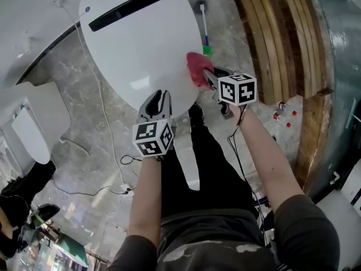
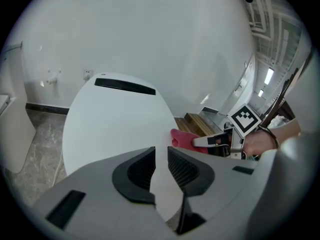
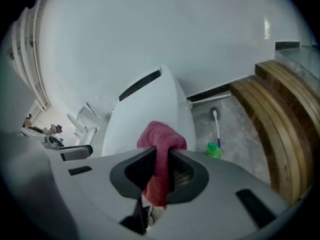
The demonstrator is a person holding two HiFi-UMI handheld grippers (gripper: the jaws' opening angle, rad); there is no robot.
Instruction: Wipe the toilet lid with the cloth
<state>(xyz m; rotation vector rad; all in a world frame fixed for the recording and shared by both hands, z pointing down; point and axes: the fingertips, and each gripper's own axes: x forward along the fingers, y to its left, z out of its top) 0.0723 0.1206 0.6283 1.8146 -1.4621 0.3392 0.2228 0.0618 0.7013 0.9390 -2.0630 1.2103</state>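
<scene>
The right gripper (image 3: 161, 164) pinches the pink cloth (image 3: 159, 138), which bulges ahead of its jaws at the closed toilet lid's (image 1: 132, 44) near right edge. The left gripper (image 2: 161, 166), just beside it, has its jaws narrowly apart with nothing between them. To wipe well, press the cloth's bulge flat on the lid ahead and sweep across, keeping the jaw tips off the plastic.

Grey marble floor (image 1: 65, 86), white wall (image 2: 150, 34), wooden steps (image 1: 282, 38)

Bright, even indoor light; soft glare on white toilet lid (image 1: 135, 44); fisheye-dark corners.
</scene>
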